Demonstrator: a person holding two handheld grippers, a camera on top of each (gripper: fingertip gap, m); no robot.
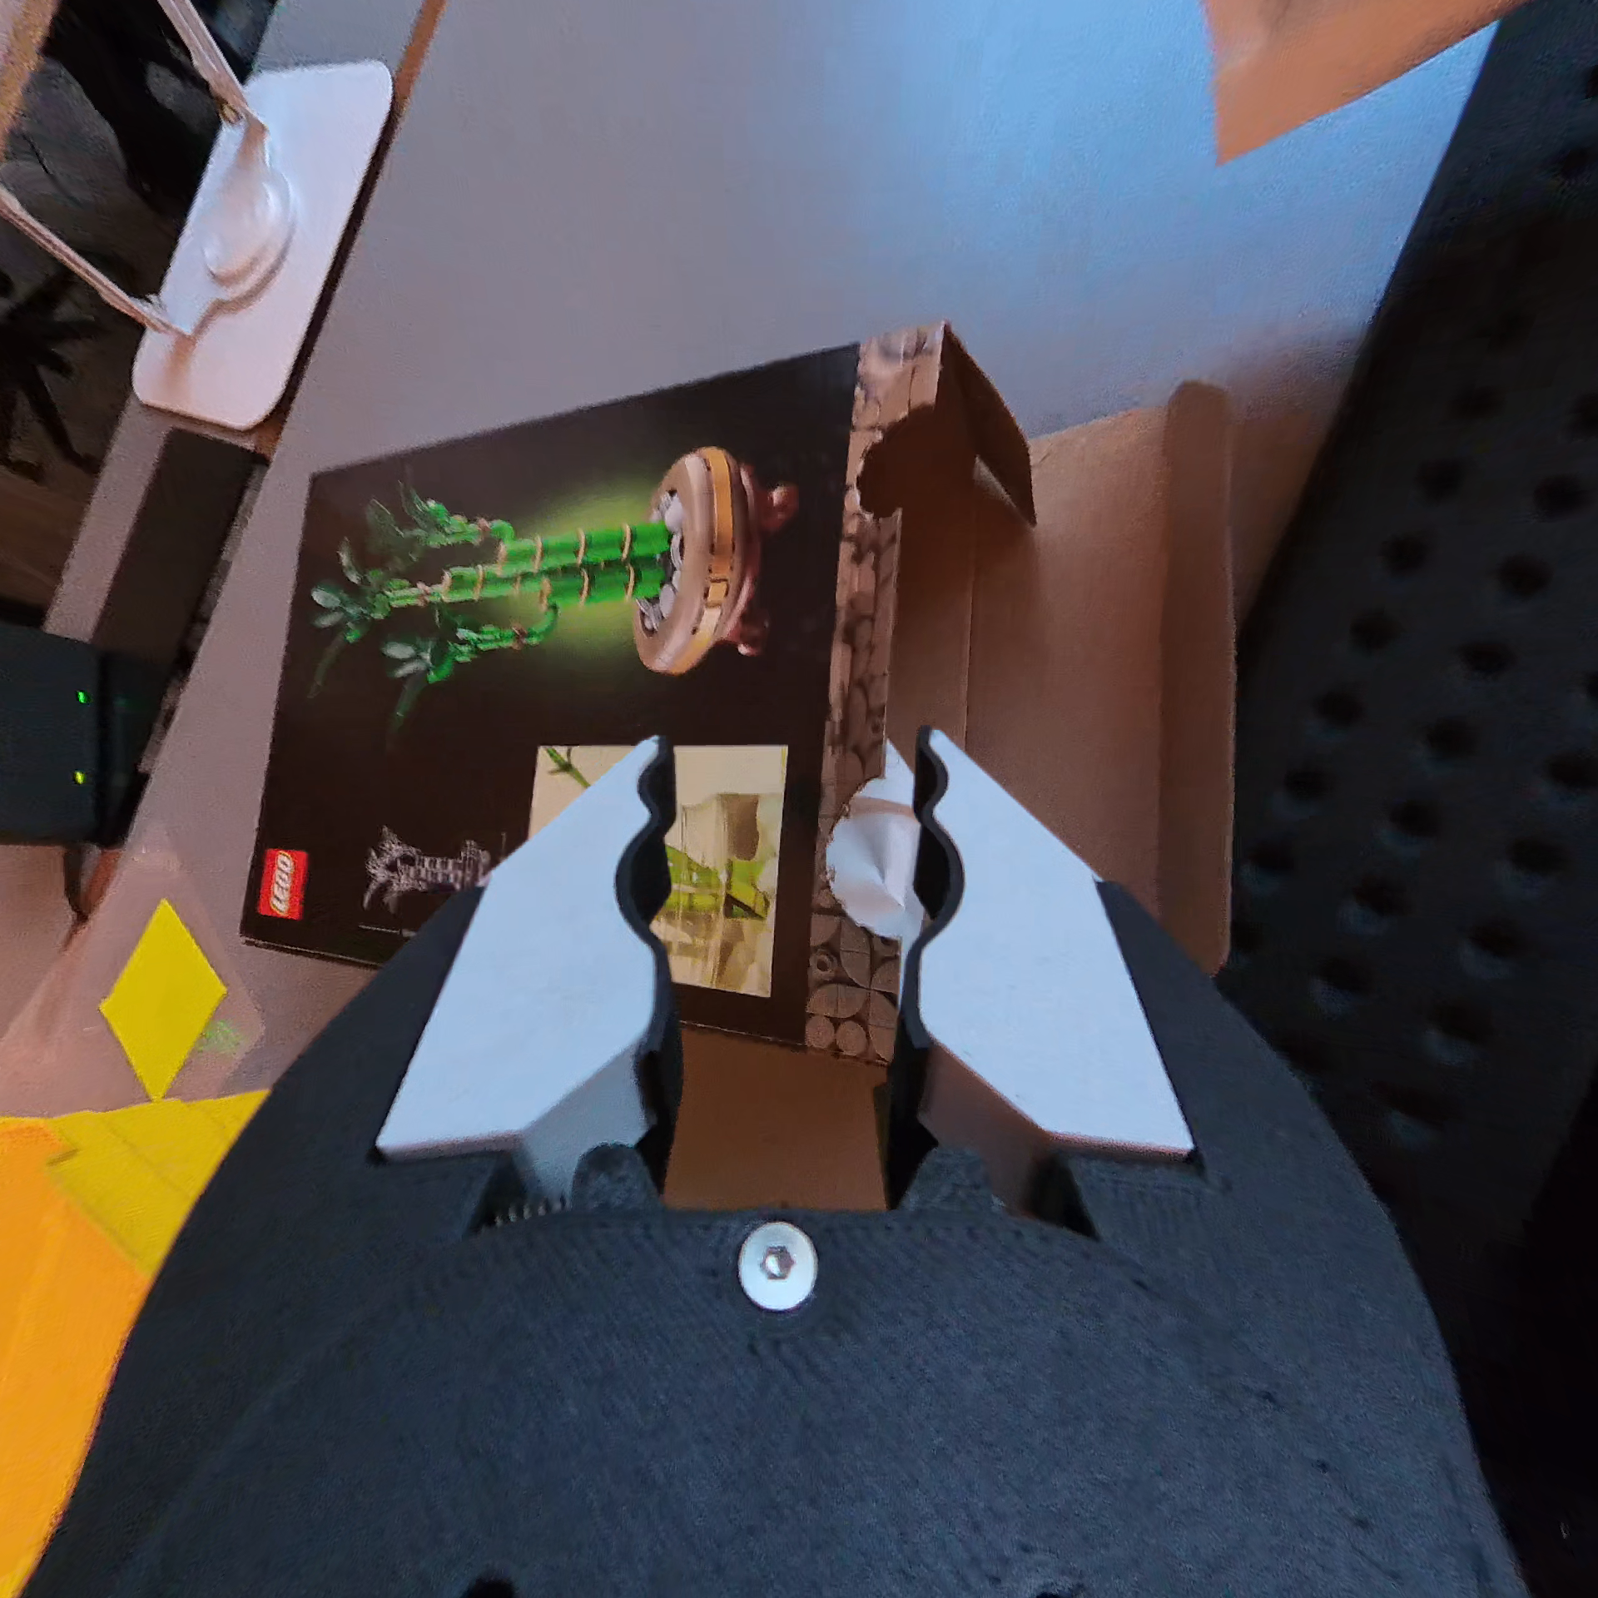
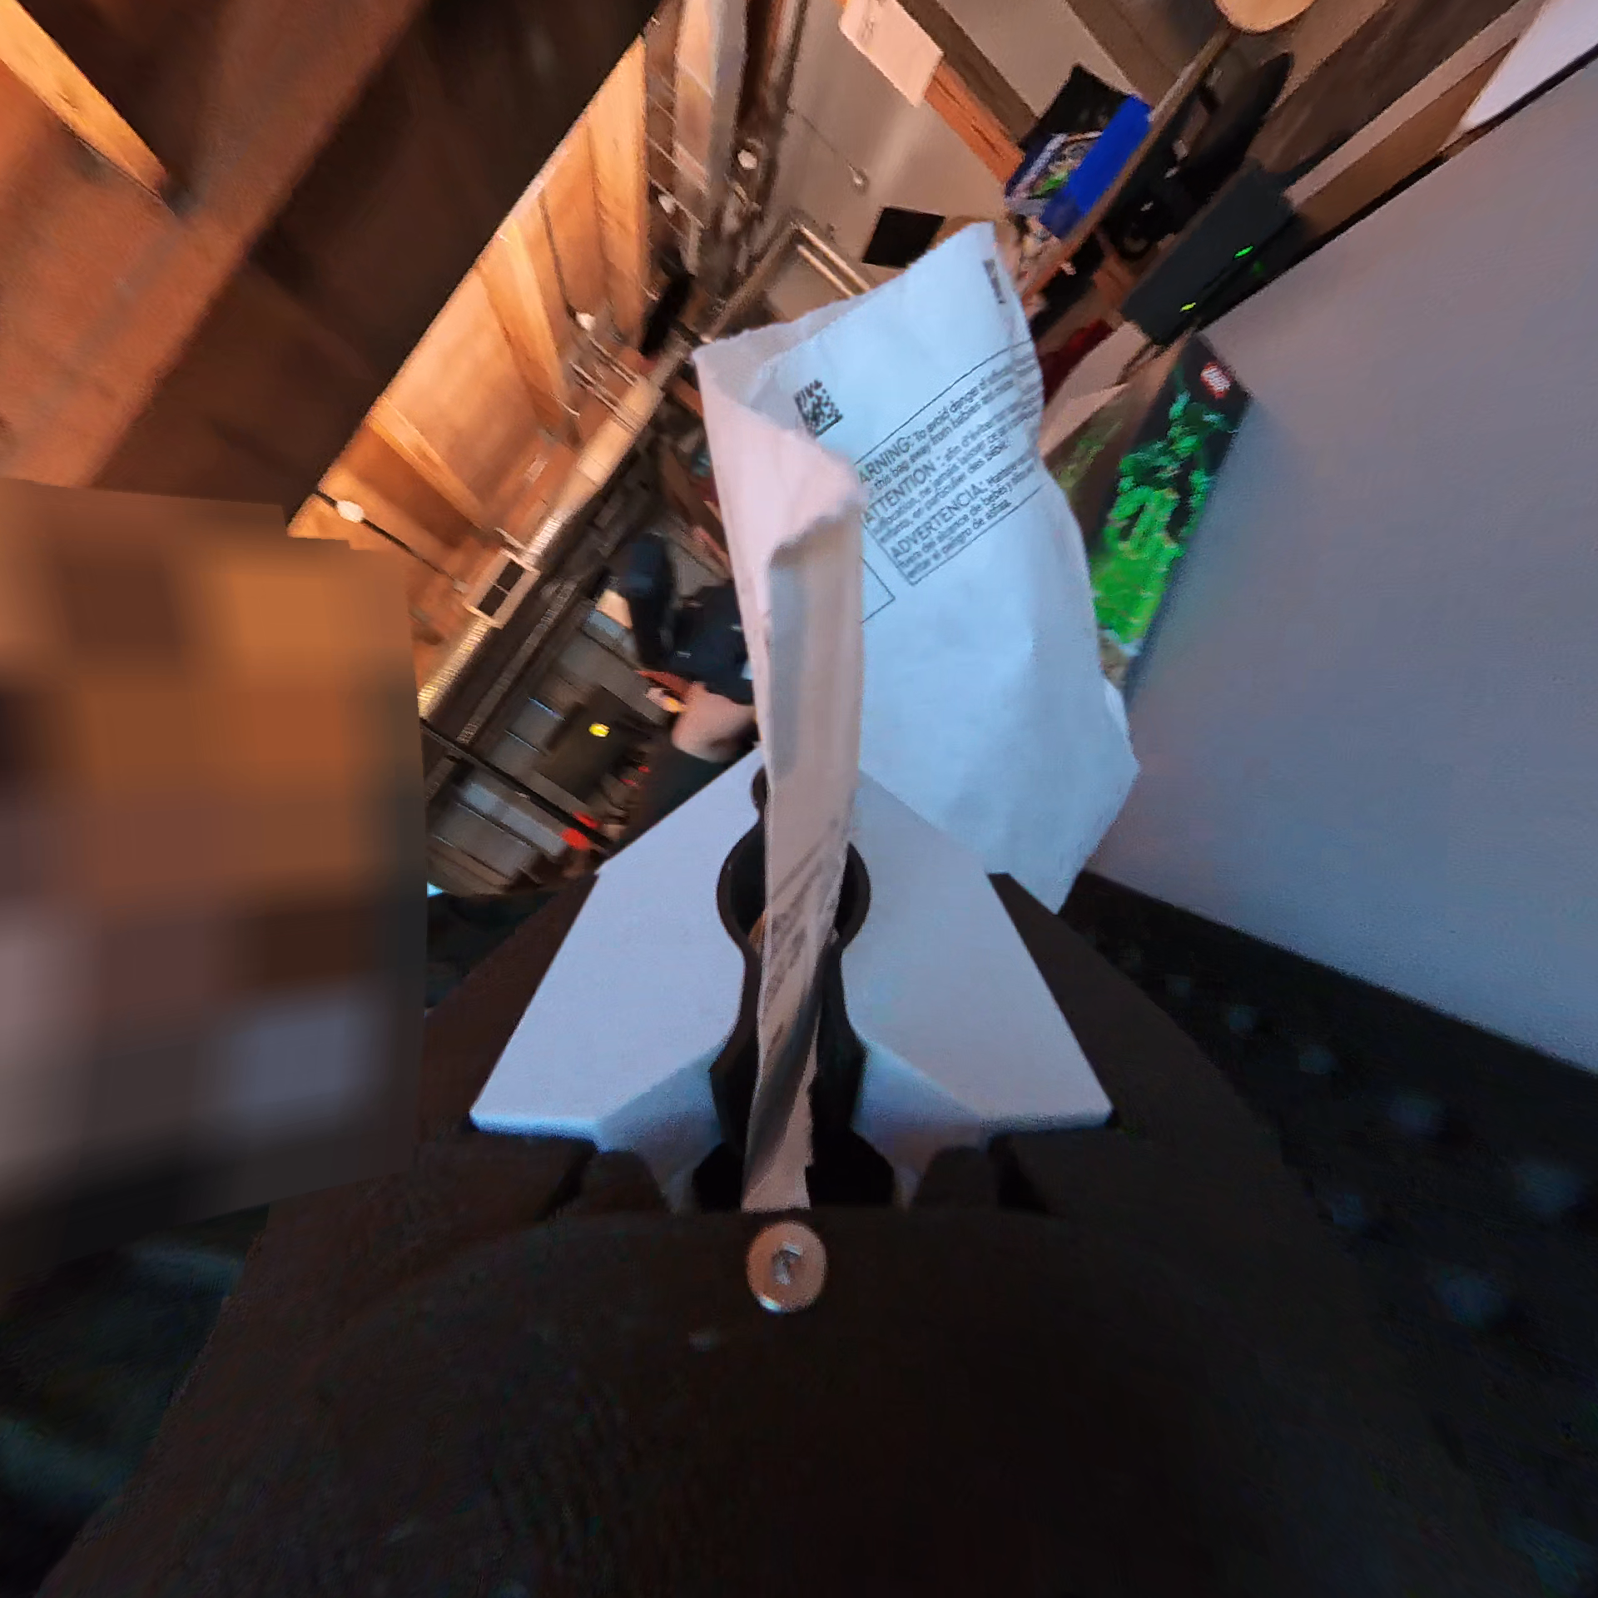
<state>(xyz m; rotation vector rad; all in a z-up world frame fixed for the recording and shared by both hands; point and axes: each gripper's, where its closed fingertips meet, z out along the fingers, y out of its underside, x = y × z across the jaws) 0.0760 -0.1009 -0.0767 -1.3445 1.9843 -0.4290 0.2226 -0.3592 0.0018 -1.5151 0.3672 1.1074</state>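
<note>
In the left wrist view a black toy-brick box (image 1: 553, 657) with a green bamboo picture lies flat on the grey table (image 1: 692, 190). Its right end is open, with brown cardboard flaps (image 1: 1098, 623) spread out and a white paper bag (image 1: 873, 856) showing in the opening. My left gripper (image 1: 791, 752) is open and empty, hovering just above the box's open end. My right gripper (image 2: 800, 830) is shut on a white paper bag (image 2: 942, 553) with printed text, held up in the air. The box also shows in the right wrist view (image 2: 1159, 519) beyond that bag.
A yellow sheet in clear plastic (image 1: 160, 994) and orange-yellow material (image 1: 60, 1297) lie at the left. A white lamp base (image 1: 259, 233) and a black device with green lights (image 1: 43, 735) sit at the table's left edge. Black perforated foam (image 1: 1427, 692) lies at the right. Some 30 centimeters of space lies between my two pairs of fingers.
</note>
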